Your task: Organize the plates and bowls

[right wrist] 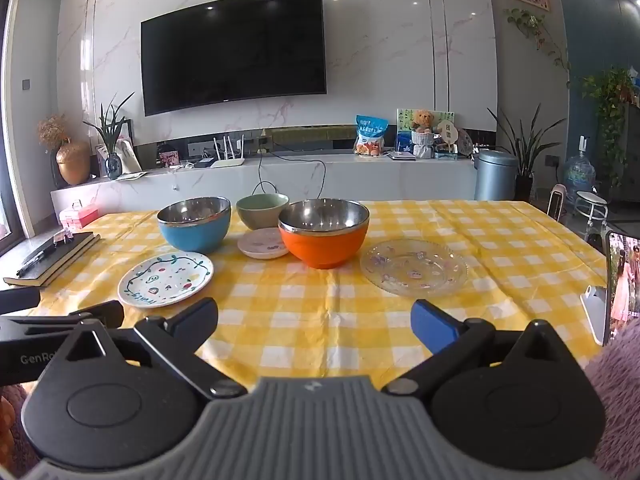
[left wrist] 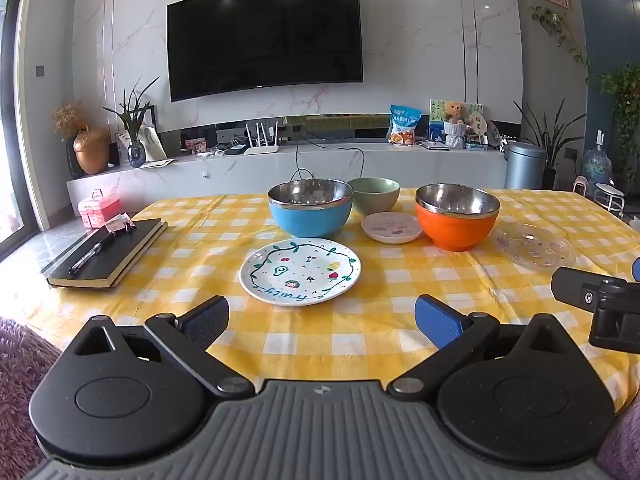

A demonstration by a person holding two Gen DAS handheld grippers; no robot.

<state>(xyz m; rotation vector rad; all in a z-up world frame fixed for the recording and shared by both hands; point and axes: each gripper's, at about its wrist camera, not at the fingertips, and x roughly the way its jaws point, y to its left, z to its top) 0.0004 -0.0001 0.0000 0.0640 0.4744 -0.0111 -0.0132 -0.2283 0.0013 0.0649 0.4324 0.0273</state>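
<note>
Across the yellow-and-white checked bench (left wrist: 304, 344), from left to right: black notebook (left wrist: 106, 254) near the left edge with a black pen (left wrist: 92, 250) lying lengthwise on its cover, long axis running from near-left toward far-right. Then white round plate painted with fruit and a green vine (left wrist: 300, 272), flat, lettering upside down toward the viewer. Just behind it, blue bowl with a steel lining (left wrist: 310, 210), upright, mouth up. Behind and right of that, pale green ceramic bowl (left wrist: 373, 196), upright, partly hidden by the blue one in the right wrist view. In front of the green bowl, small white saucer with pink prints (left wrist: 391, 227), flat, tucked between both steel-lined bowls. Next, orange bowl with a steel lining (left wrist: 457, 216), upright, overlapping the saucer's edge in the right wrist view. Farthest right, clear glass plate with small printed figures (right wrist: 414, 267), flat, beside the orange bowl. At the right edge, a phone on a stand (right wrist: 622, 288).

Nearest the viewer, left gripper (left wrist: 322, 318) spread wide, holding nothing, hovering before the painted plate. Right gripper (right wrist: 316, 322) equally wide, holding nothing, aimed between orange bowl and glass plate.
</note>
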